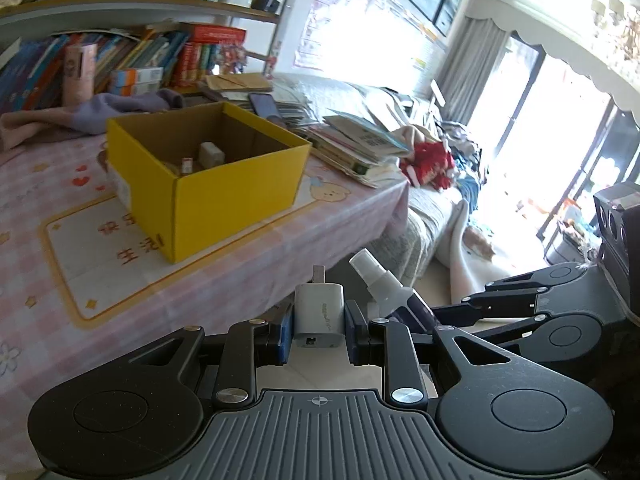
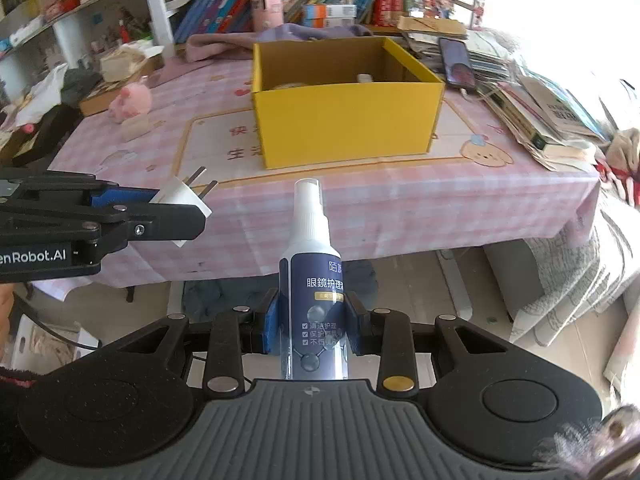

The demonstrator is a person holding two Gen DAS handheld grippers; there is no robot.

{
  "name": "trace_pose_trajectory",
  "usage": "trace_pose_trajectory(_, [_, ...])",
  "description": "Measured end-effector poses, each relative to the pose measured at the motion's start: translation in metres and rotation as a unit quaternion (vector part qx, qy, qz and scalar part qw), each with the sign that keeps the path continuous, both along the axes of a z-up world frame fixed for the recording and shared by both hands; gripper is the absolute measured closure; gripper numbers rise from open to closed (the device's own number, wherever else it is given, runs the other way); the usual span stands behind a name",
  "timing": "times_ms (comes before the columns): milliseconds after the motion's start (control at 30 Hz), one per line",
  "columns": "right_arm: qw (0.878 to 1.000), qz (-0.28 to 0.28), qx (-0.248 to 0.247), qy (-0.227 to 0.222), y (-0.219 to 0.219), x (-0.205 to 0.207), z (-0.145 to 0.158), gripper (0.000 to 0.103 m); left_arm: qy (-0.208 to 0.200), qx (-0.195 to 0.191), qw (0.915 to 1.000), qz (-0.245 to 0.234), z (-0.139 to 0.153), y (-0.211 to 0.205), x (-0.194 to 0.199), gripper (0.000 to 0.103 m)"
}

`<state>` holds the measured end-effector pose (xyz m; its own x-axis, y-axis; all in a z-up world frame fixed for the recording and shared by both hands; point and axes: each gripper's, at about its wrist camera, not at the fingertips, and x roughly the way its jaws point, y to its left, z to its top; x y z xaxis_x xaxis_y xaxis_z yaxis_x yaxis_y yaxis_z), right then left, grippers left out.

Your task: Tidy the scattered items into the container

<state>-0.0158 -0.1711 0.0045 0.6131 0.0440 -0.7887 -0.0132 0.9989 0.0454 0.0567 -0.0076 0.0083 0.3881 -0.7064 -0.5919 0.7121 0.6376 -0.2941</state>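
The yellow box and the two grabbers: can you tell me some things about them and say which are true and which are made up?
1. The left gripper holds a white plug. True.
2. The right gripper is empty. False: it is shut on a spray bottle.
3. The yellow box is closed with a lid. False: its top is open, and small things lie inside.
4. The box stands on a pink checked tablecloth. True.
5. The plug is already in the box. False: it is in the gripper, short of the table.
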Motion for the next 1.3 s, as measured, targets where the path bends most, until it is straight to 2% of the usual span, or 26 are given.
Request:
trace_pose_trajectory(267, [1.0,-0.013,0.004,0.005,-0.017,0.007,-0.002,0.072,0.003,0.005,0.9999,-0.013,-0.002,-0.02,0.011,0.078])
trace_pose_trajectory(567, [1.0,-0.011,0.012,0.003,-0.031,0.026,-0.005,0.072,-0.006,0.011,0.9999,-0.006,0.0,-0.033,0.029,0.078])
trace_pose_trajectory(1000, [0.999,0.03,0.01,-0.03,-0.065,0.093,0.01,0.072,-0.064,0.013,0.9973,0.032,0.022,-0.065,0.077,0.078])
trace_pose_trajectory(1300, [0.994,0.086,0.012,-0.064,-0.097,0.155,0.03,0.072,-0.08,0.024,0.9916,0.099,0.034,-0.091,0.122,0.078])
